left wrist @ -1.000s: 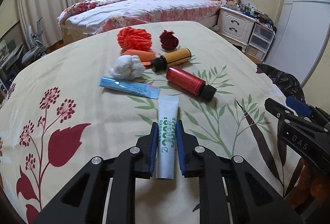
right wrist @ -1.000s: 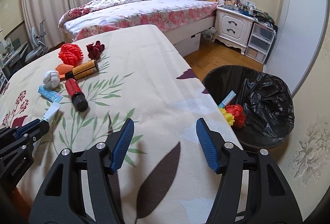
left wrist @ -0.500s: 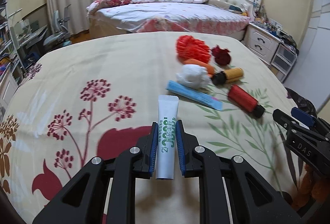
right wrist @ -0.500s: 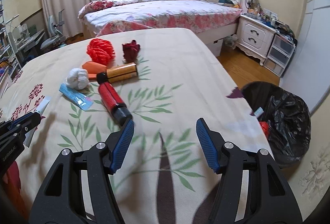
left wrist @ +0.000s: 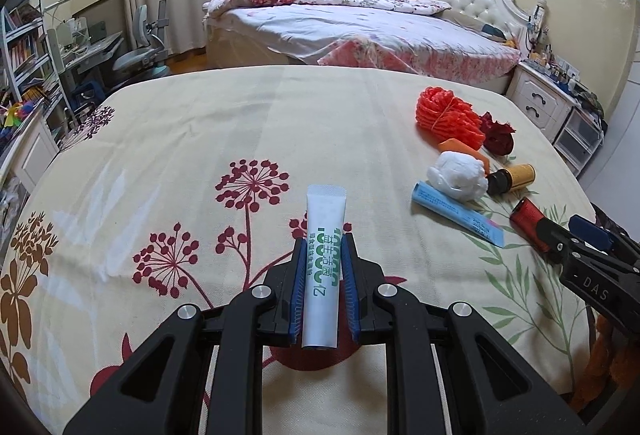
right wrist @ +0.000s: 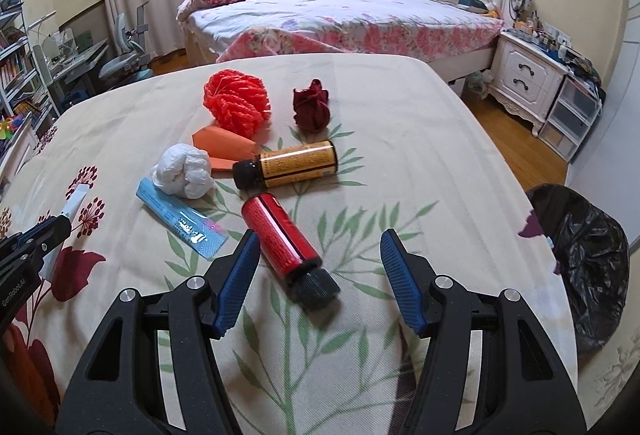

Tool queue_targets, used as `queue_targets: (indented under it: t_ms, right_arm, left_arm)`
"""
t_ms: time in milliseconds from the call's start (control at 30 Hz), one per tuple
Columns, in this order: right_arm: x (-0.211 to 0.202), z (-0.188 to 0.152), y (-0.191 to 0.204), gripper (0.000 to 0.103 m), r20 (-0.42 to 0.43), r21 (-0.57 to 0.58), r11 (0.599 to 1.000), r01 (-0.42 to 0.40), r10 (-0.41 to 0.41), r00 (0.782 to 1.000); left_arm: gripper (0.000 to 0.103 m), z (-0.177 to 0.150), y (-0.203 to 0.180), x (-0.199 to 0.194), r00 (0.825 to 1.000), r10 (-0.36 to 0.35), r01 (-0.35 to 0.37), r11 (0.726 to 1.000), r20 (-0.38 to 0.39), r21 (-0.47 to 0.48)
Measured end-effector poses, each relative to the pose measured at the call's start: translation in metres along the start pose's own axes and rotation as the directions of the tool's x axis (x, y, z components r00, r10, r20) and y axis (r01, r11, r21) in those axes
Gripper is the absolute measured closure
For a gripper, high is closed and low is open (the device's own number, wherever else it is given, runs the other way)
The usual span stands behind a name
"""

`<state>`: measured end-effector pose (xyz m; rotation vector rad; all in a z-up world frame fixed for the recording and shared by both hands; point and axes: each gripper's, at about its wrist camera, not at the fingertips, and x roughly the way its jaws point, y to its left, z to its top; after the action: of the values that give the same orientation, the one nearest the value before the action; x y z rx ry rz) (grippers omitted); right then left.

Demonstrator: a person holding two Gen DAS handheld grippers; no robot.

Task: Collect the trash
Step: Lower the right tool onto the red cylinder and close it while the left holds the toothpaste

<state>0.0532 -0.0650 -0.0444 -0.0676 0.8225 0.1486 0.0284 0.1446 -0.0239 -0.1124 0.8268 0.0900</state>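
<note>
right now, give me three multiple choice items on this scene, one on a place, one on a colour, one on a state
1. Where is the bin?
A. on the bed
B. on the floor off the table's right edge
C. under the desk

2. What colour is the bottle between the right gripper's fingers?
A. red
B. green
C. white

3. What state is the left gripper in?
A. open, empty
B. shut on the white tube
C. shut on a tissue ball

Answers:
1 B, its black liner shows beside the table.
2 A, red body with black cap.
3 B, both pads press the tube's sides.
</note>
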Motion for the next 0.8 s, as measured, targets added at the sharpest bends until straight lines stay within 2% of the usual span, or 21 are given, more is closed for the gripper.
queue_targets:
  t_ms: [200, 267, 367, 800]
  right_arm:
    - [0.009, 0.0, 0.004, 0.059, -0.044, -0.005, 0.999, -0.033, 0.033, 0.999]
    - [0.009, -0.001, 0.005, 0.067, -0.051, -0.004, 0.999, -0.037, 0.037, 0.998]
    - [0.008, -0.003, 0.005, 0.073, -0.054, -0.007, 0.999, -0.039, 0.038, 0.998]
    - [-0.002, -0.012, 0.001, 0.078, -0.05, 0.0, 0.999, -0.04, 0.04, 0.998]
  left_arm:
    - [0.084, -0.002, 0.004, 0.003, 1.0, -0.005, 0.005, 1.0, -0.01, -0.008]
    - [0.084, -0.002, 0.003, 0.004, 1.0, -0.008, 0.008, 1.0, -0.012, -0.007]
    - [0.084, -0.003, 0.001, 0.004, 1.0, -0.012, 0.012, 1.0, -0.013, -0.002]
    - [0.084, -0.009, -0.014, -0.002, 0.999, -0.037, 0.037, 0.999, -0.008, 0.01]
